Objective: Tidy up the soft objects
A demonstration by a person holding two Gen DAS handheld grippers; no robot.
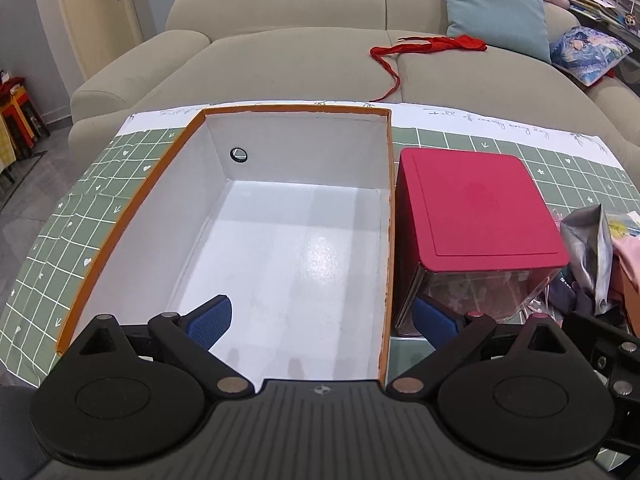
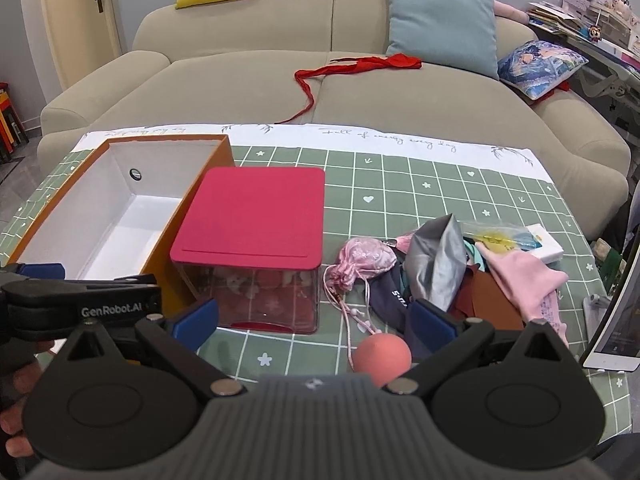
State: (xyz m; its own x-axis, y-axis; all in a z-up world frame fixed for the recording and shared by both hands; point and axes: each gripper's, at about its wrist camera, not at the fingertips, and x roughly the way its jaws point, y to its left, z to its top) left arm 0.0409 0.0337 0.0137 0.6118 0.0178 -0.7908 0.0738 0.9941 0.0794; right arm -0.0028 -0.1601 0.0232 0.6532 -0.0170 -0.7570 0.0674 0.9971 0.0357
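An open orange box (image 1: pixel 132 208) with a white, empty inside stands on the table's left; my left gripper (image 1: pixel 322 322) hangs open over its near end, holding nothing. The same orange box (image 2: pixel 80 184) shows at the left of the right wrist view. A pile of soft things lies at the right: a pink drawstring pouch (image 2: pixel 366 258), a coral ball (image 2: pixel 382 356), a silver bag (image 2: pixel 438 264), a navy cloth (image 2: pixel 390 294), a brown cloth (image 2: pixel 486 292) and a pink garment (image 2: pixel 528 280). My right gripper (image 2: pixel 314 322) is open above the table in front of the pile, empty.
A clear box with a red lid (image 2: pixel 256 216) stands beside the orange box, also seen as the red-lidded box (image 1: pixel 476 216). Green checked tablecloth (image 2: pixel 400 192) covers the table. Beyond is a beige sofa (image 2: pixel 240 80) with a red ribbon (image 2: pixel 360 66) and cushions. A tablet (image 2: pixel 616 320) leans at the right edge.
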